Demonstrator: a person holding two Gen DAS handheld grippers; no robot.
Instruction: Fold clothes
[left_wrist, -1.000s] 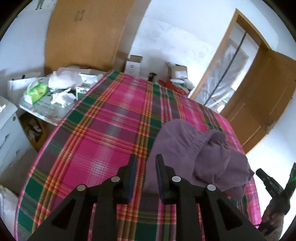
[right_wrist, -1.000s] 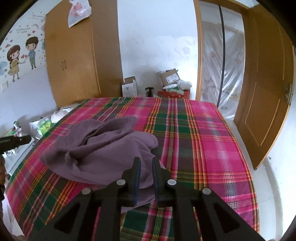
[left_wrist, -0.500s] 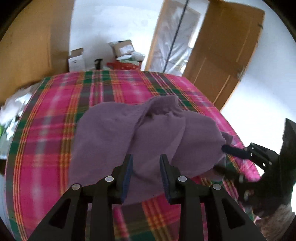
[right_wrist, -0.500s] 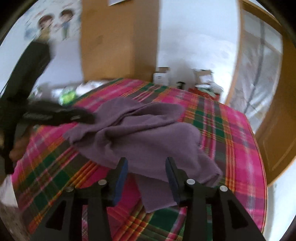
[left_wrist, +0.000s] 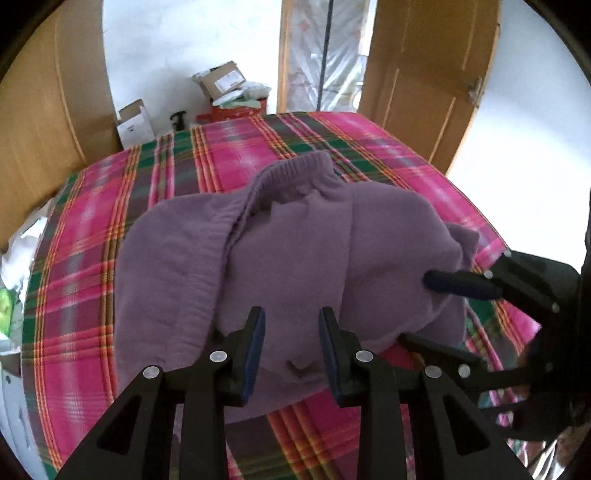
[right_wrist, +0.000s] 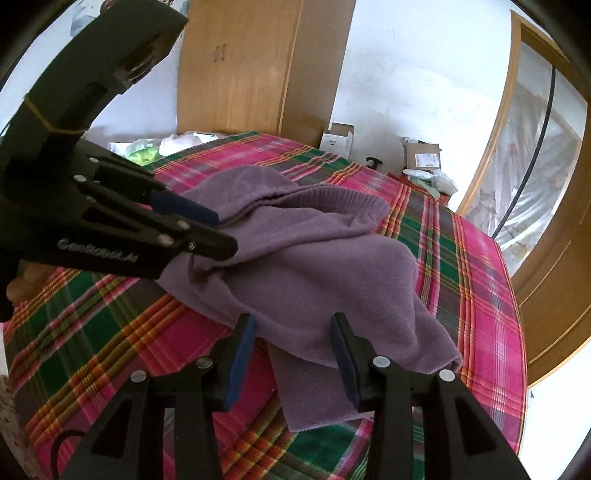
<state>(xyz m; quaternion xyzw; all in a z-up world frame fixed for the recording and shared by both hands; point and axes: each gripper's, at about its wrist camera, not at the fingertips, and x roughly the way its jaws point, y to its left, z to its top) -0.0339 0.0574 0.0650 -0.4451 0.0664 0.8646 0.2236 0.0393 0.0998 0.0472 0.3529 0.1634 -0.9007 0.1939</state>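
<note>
bunching softly on the plaid bedspread (left_wrist: 92, 295), a fleecy purple garment (left_wrist: 295, 251) — both grippers' fingers (left_wrist: 255, 332) spread, empty.

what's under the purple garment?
The purple garment lies crumpled on the plaid bedcover, which shows all around it. Anything beneath the heap is covered. Both the left gripper and right gripper are open.

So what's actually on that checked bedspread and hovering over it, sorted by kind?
Purple garments: 1
Tongs, left and right, both open: 2
Checked bedspread: 1
Total: 4
</note>
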